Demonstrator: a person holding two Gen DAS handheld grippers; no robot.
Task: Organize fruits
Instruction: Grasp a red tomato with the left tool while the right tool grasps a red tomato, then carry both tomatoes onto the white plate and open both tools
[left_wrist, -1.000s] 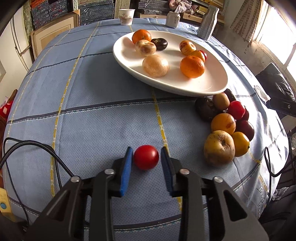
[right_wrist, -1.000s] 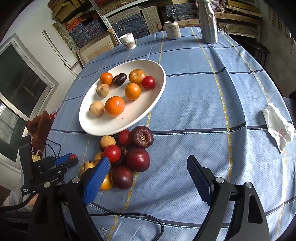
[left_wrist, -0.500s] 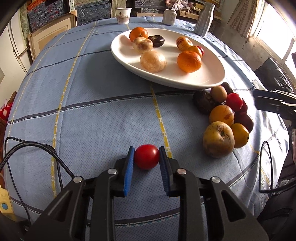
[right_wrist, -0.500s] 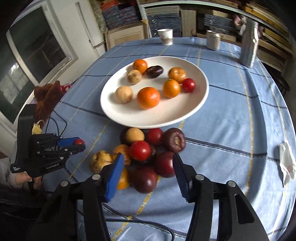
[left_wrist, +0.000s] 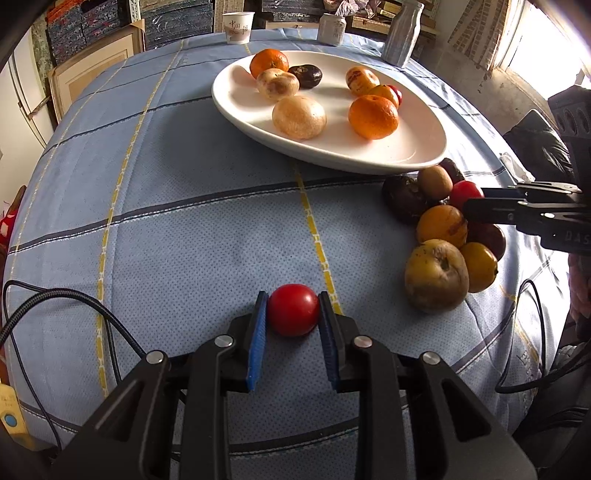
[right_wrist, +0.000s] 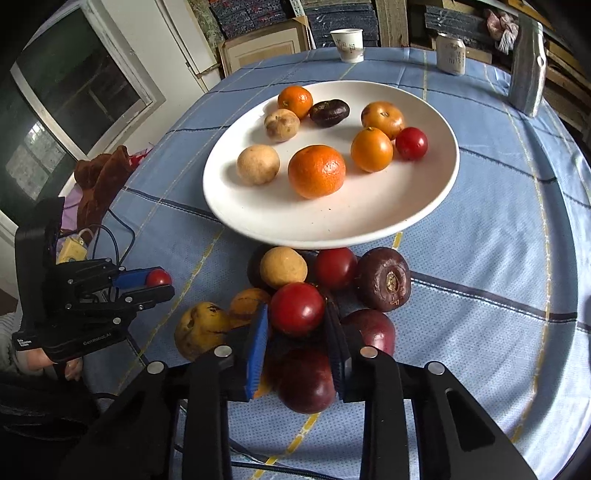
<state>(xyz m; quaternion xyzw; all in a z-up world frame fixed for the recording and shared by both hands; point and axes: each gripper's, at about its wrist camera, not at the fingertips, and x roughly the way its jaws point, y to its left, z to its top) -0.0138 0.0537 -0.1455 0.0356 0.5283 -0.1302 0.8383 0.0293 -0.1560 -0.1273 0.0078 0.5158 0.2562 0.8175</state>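
Pinching one small red round fruit (left_wrist: 293, 309) in each set of jaws, seven already sitting on white oval plate (right_wrist: 424, 218), pile (right_wrist: 332, 295) at six o'clock waiting.

left tongs (left_wrist: 293, 325): black frame showing silver screws, blue pads | right tongs (right_wrist: 297, 332): wearing matching black, blue pads
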